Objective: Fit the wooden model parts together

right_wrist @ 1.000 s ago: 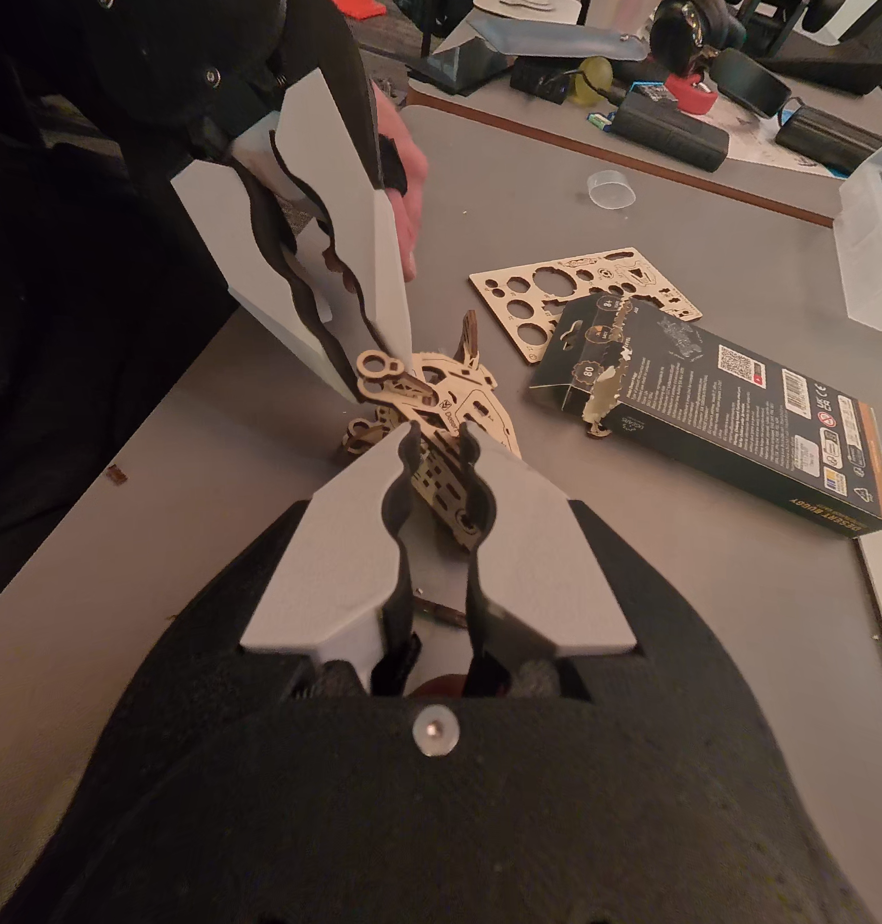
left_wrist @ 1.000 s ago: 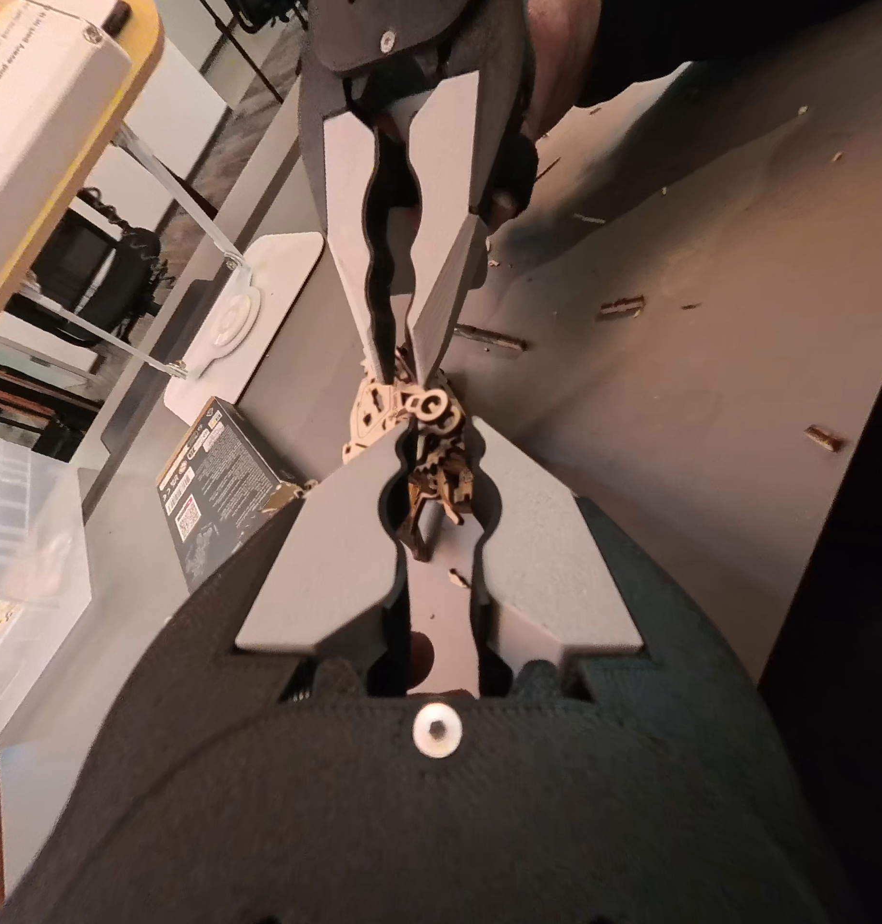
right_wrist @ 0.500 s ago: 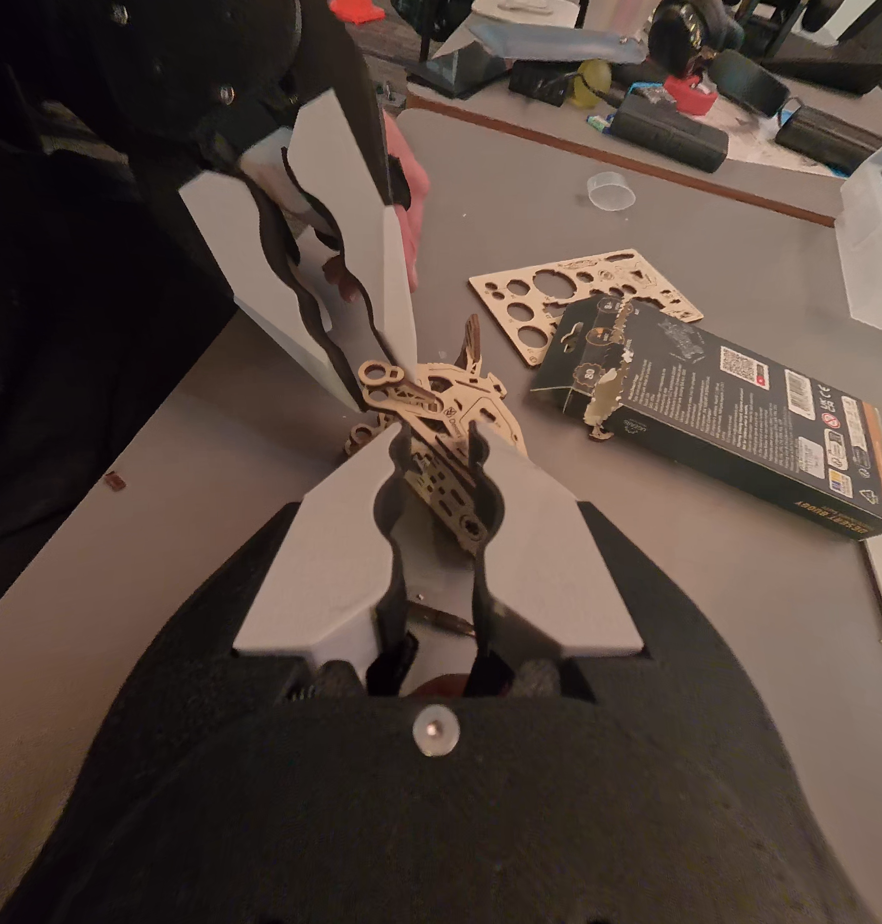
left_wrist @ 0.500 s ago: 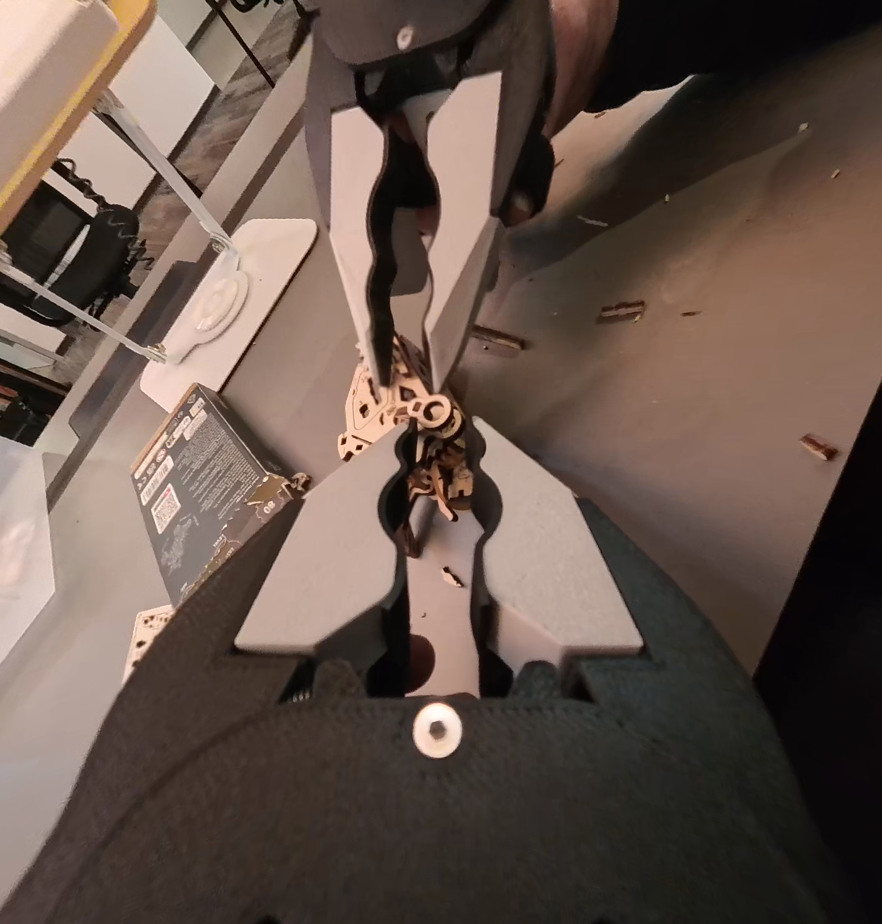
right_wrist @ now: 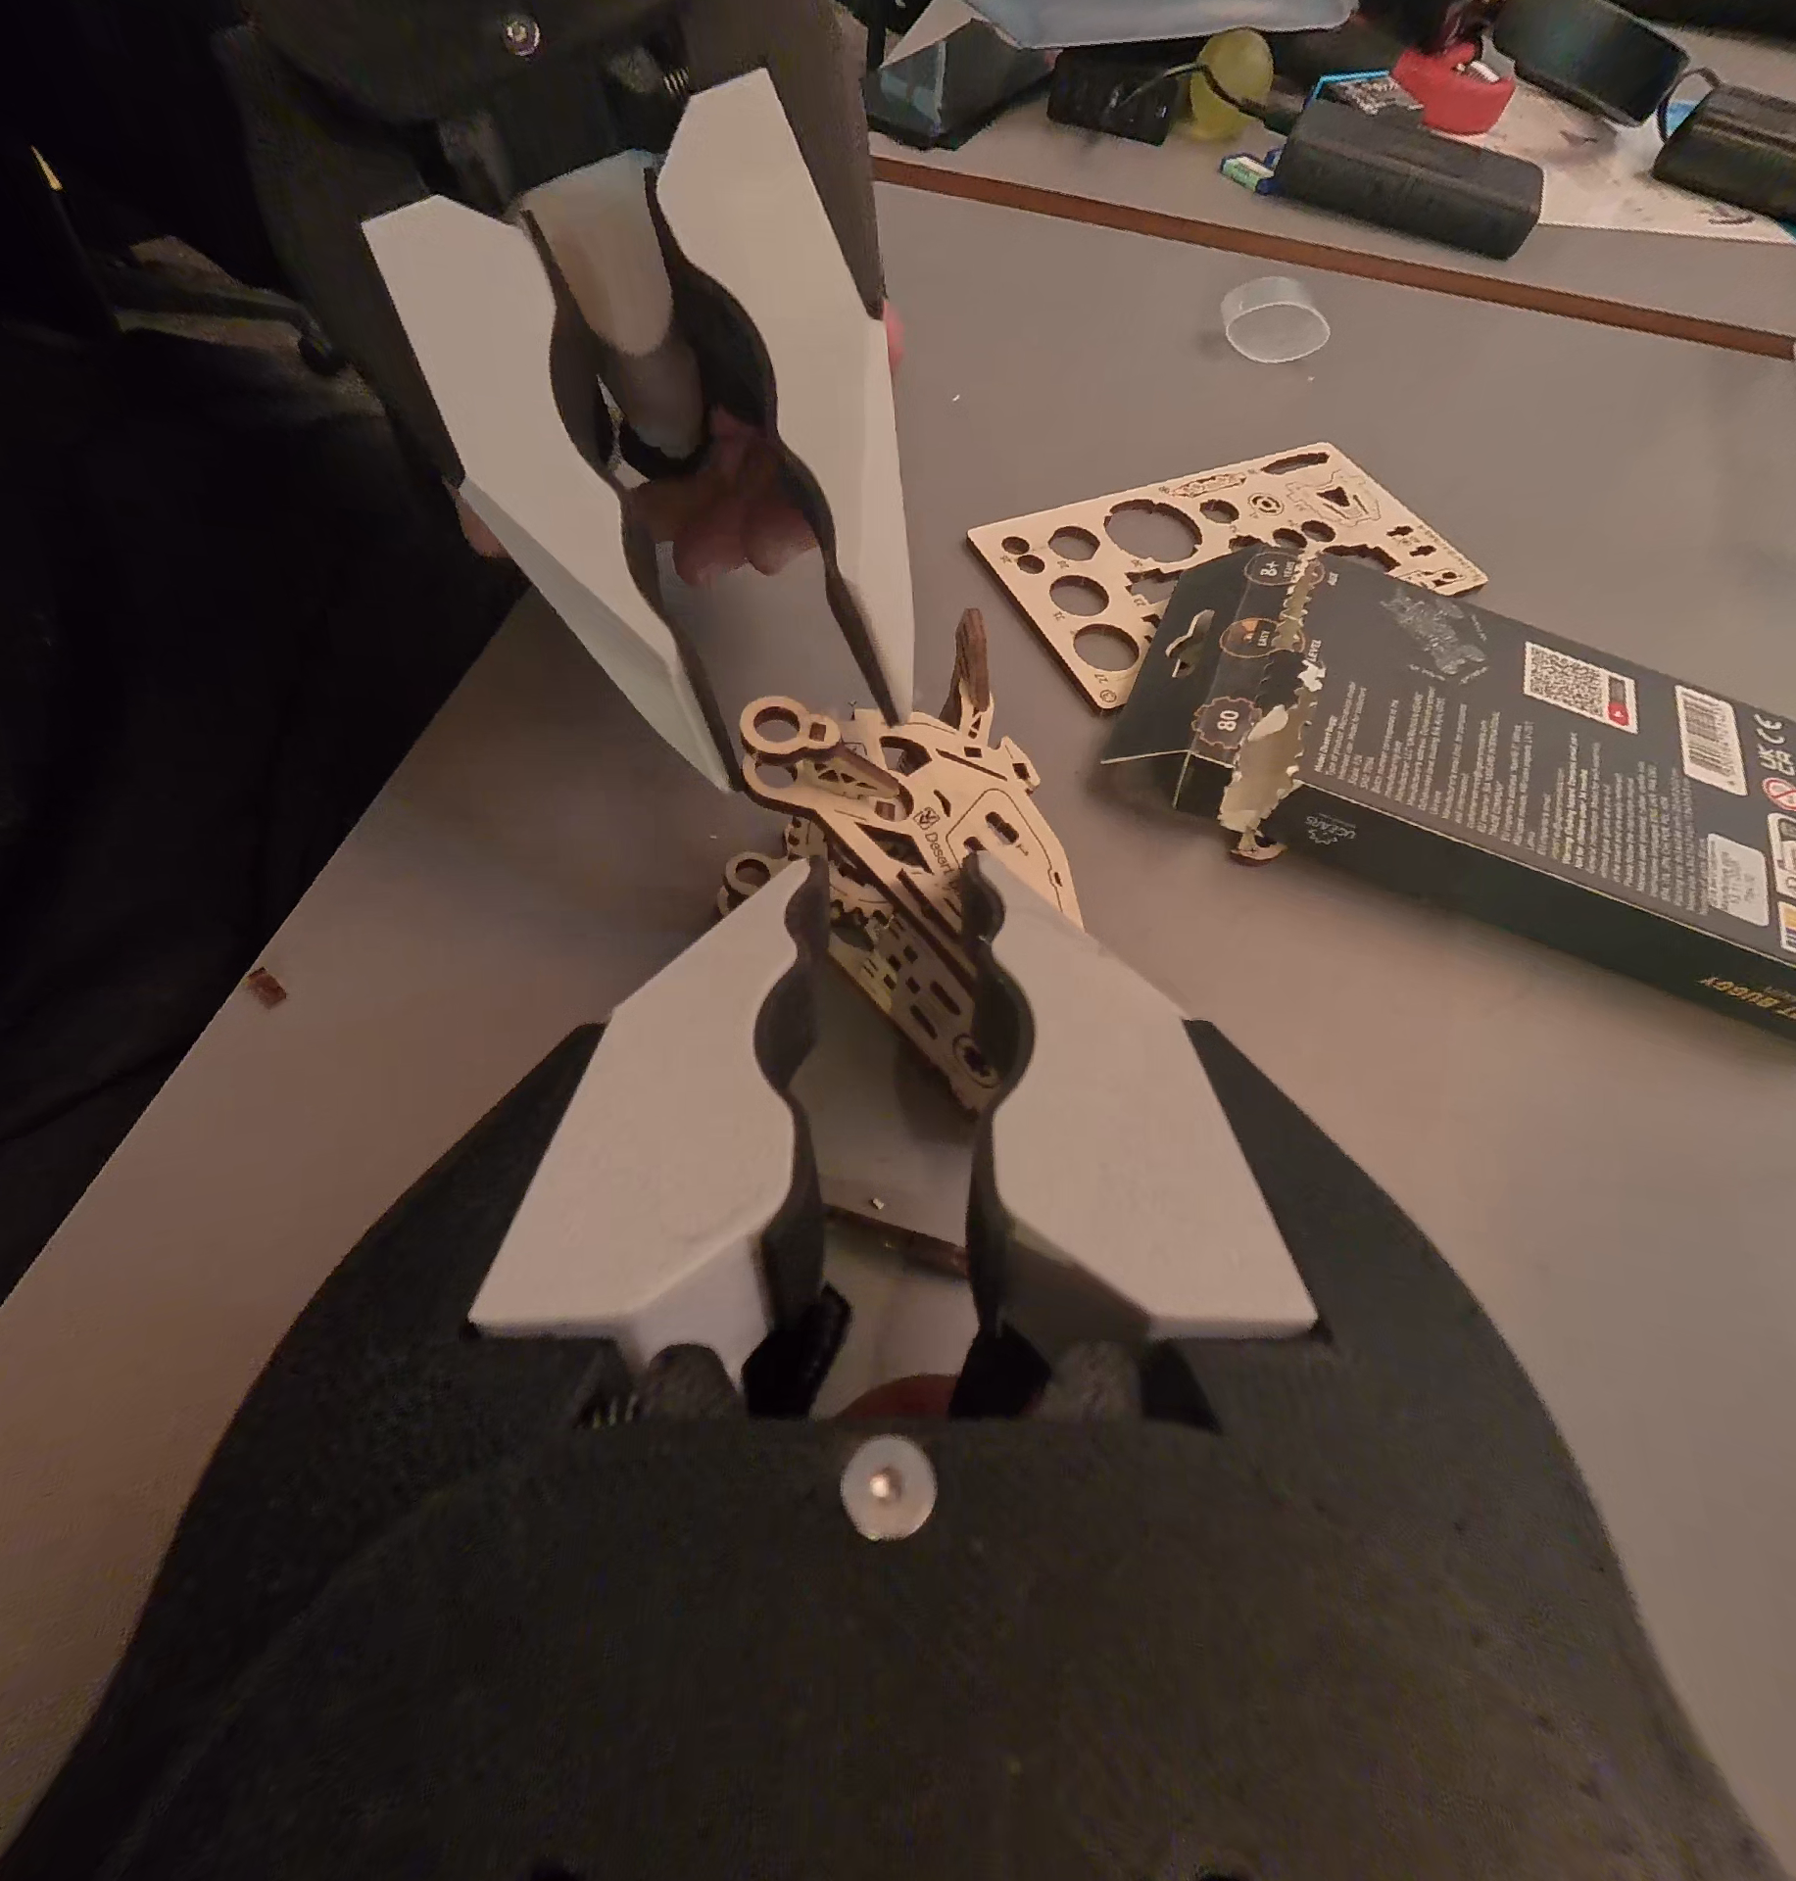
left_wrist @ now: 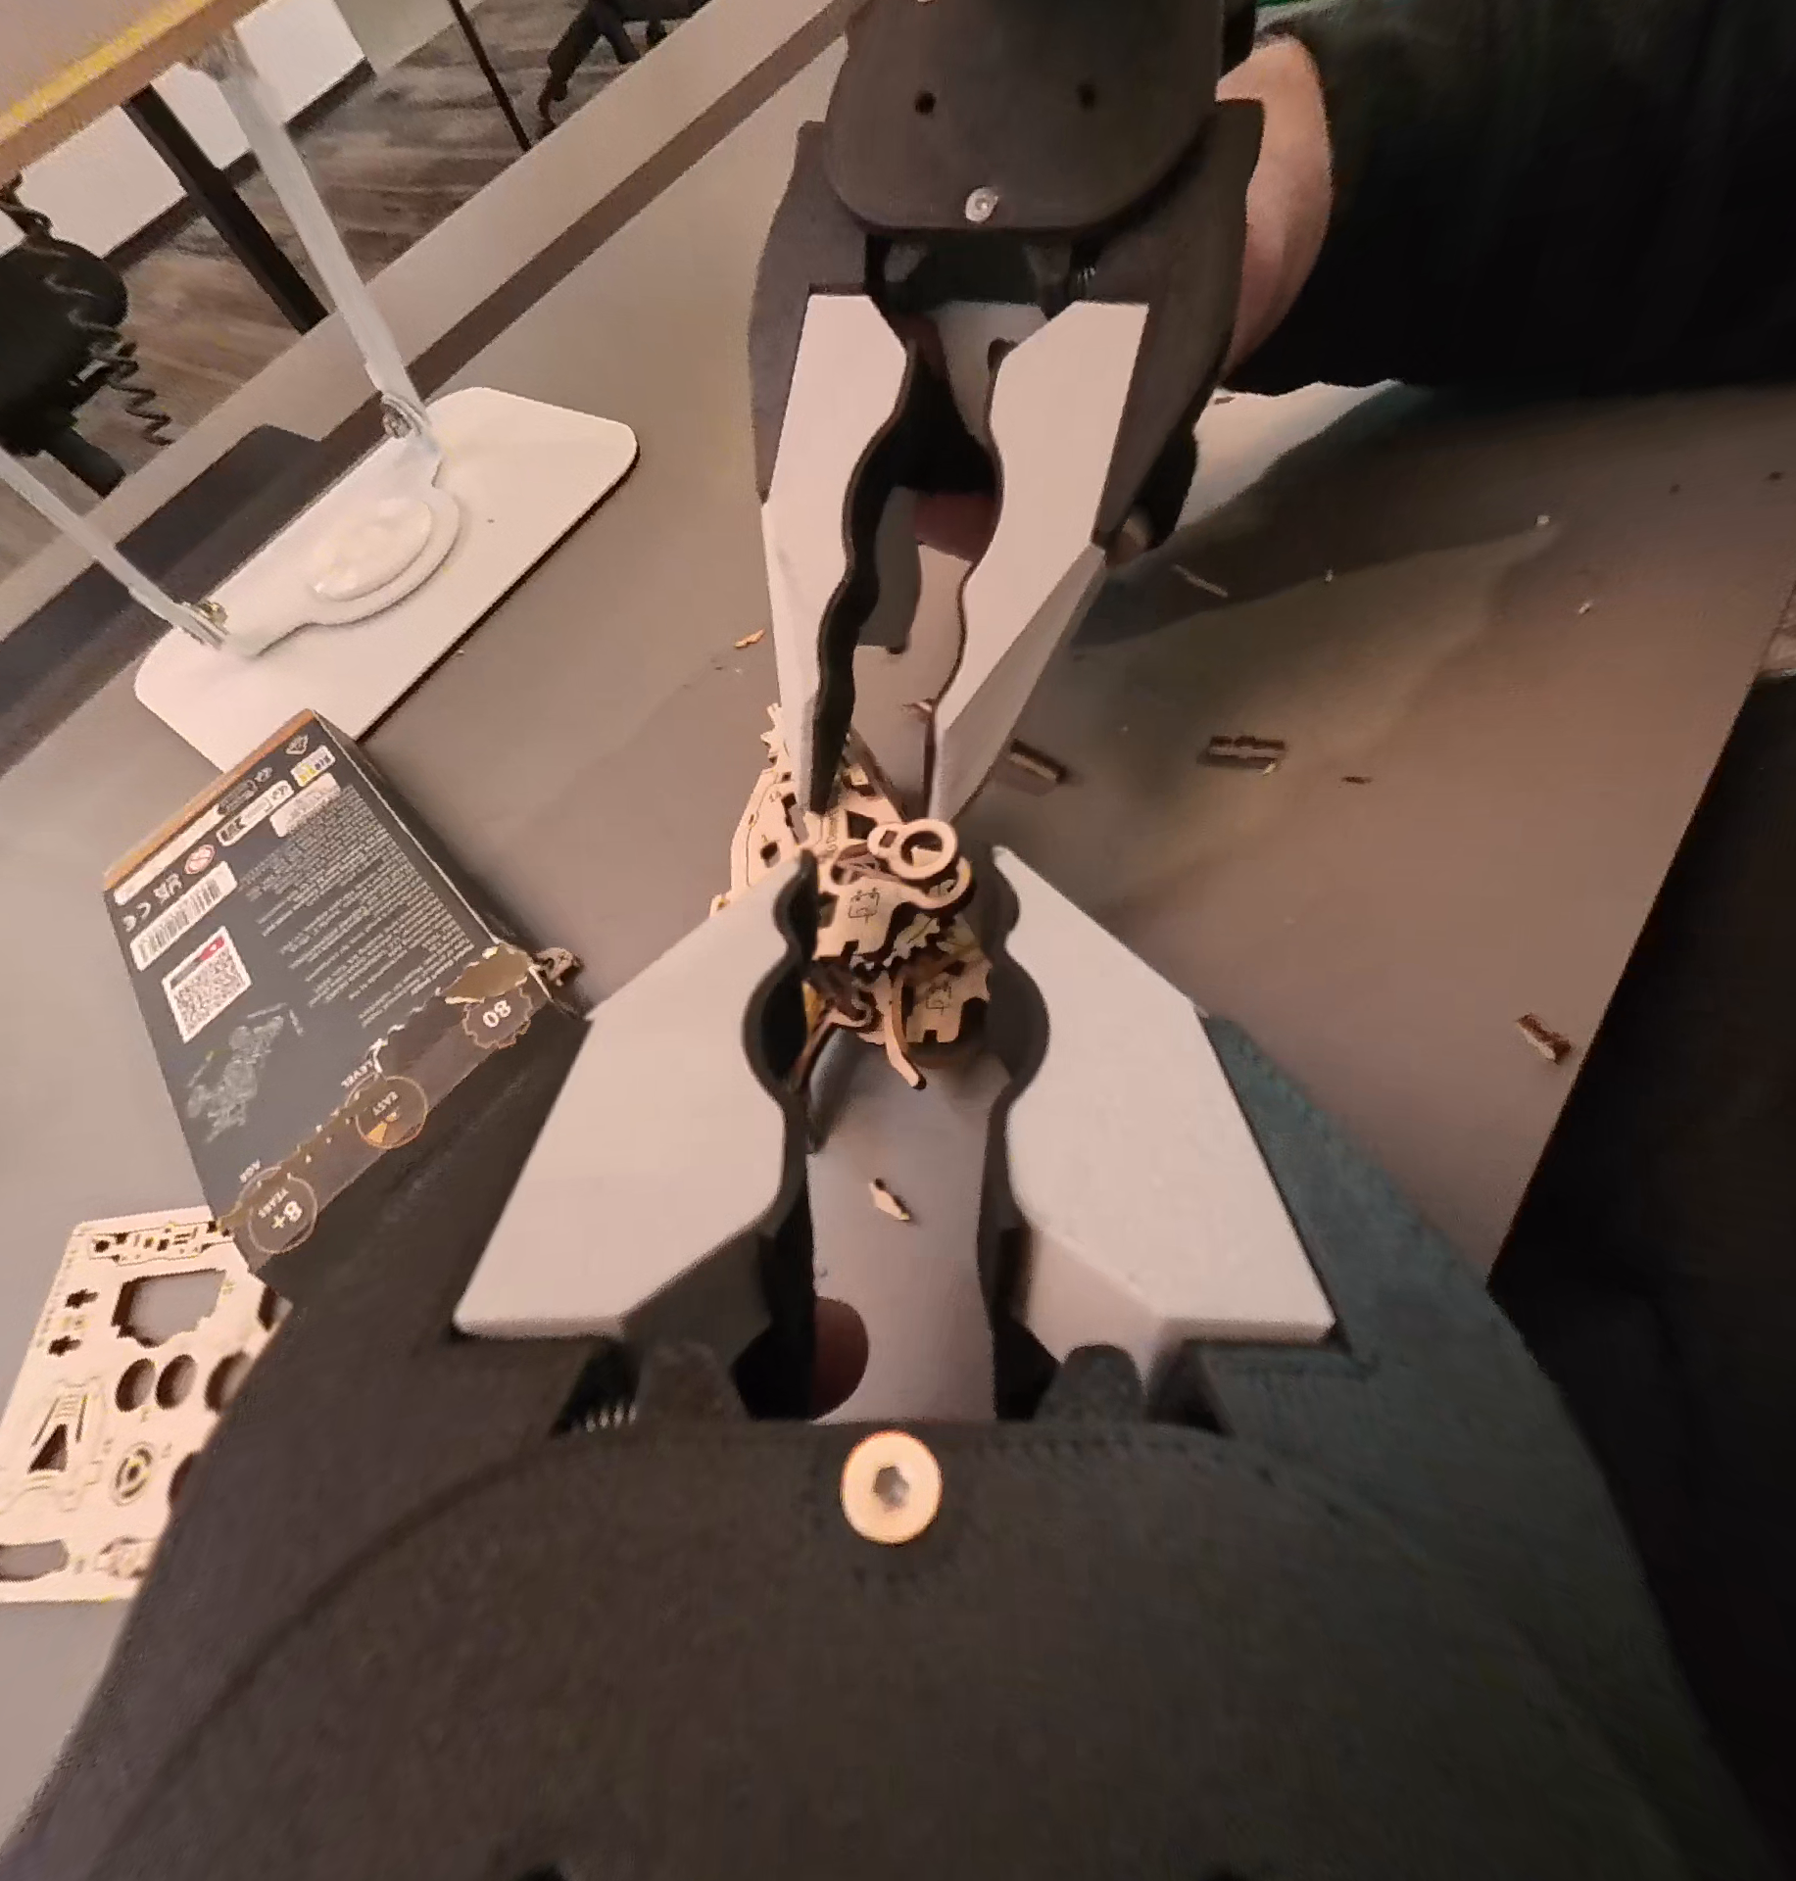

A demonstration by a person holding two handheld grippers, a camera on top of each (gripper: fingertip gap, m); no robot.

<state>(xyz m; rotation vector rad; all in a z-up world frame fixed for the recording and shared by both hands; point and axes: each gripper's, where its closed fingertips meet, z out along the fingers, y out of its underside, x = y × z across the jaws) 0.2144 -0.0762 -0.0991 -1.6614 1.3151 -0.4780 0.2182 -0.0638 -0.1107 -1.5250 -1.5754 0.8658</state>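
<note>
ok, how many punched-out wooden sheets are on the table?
1. The punched sheet lies flat at the torn end of the dark box, which overlaps its edge. The left wrist view shows the same one. More could be hidden under the box.

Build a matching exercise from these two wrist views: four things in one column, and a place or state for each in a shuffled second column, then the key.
Things
1. wooden model
2. dark box
3. punched-out wooden sheet
4. clear plastic ring

Places or states
A. lying flat, partly under the box's torn end
B. standing alone on bare table, beyond the sheet
C. between the fingertips of both grippers
D. lying flat, torn open at one end

Pairs: 1-C, 2-D, 3-A, 4-B
</note>
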